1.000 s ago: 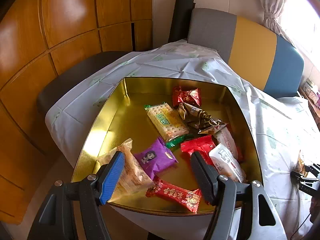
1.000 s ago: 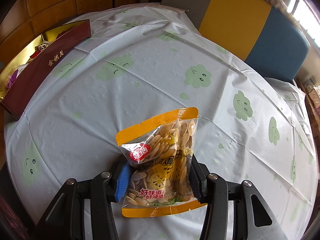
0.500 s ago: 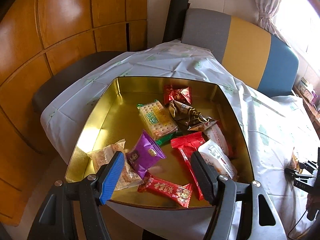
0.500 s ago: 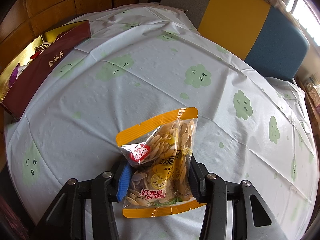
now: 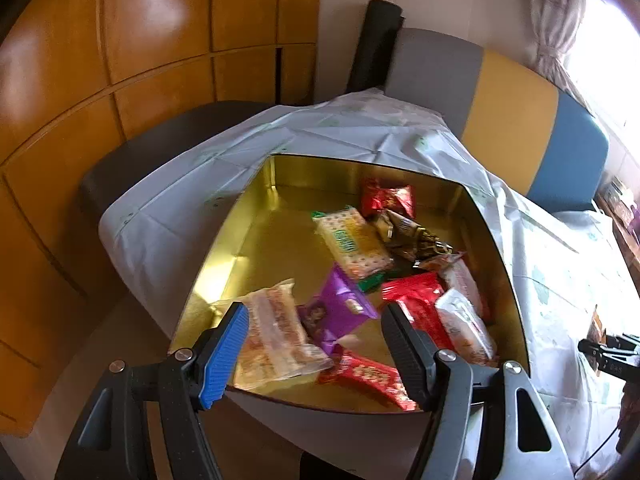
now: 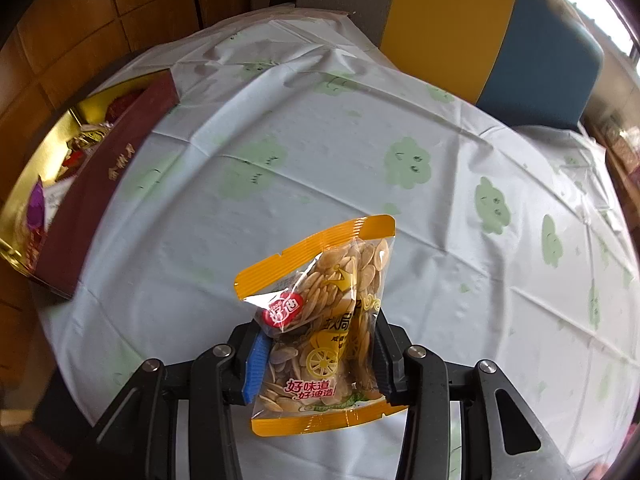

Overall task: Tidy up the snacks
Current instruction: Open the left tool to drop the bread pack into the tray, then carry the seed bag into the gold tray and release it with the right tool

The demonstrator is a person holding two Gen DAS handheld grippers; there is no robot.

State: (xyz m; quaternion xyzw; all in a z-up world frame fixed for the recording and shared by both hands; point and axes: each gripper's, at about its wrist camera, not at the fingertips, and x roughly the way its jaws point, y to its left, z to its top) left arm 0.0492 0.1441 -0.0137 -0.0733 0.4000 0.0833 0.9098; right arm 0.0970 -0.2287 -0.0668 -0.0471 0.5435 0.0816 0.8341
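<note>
My right gripper (image 6: 318,340) has its jaws closing on a clear bag of melon seeds with orange ends (image 6: 320,292); both pads press its sides and it hangs above the tablecloth. The open gold tin (image 5: 240,248) holds several wrapped snacks, among them a cracker pack (image 5: 352,240), a purple packet (image 5: 336,312) and a red candy pack (image 5: 388,198). My left gripper (image 5: 315,312) hovers open over the tin's near edge with nothing between its fingers. In the right wrist view the tin's maroon outer wall (image 6: 100,184) stands at the far left.
A pale tablecloth printed with green clouds (image 6: 360,140) covers the round table. A grey, yellow and blue chair back (image 6: 460,28) stands behind it. Wooden cabinets (image 5: 120,60) and a dark seat (image 5: 160,140) lie left of the tin.
The right gripper has squeezed the seed bag narrower, risen a little and rolled, so the table looks tilted. The left gripper has drifted left and back; the tin sits further right in its view.
</note>
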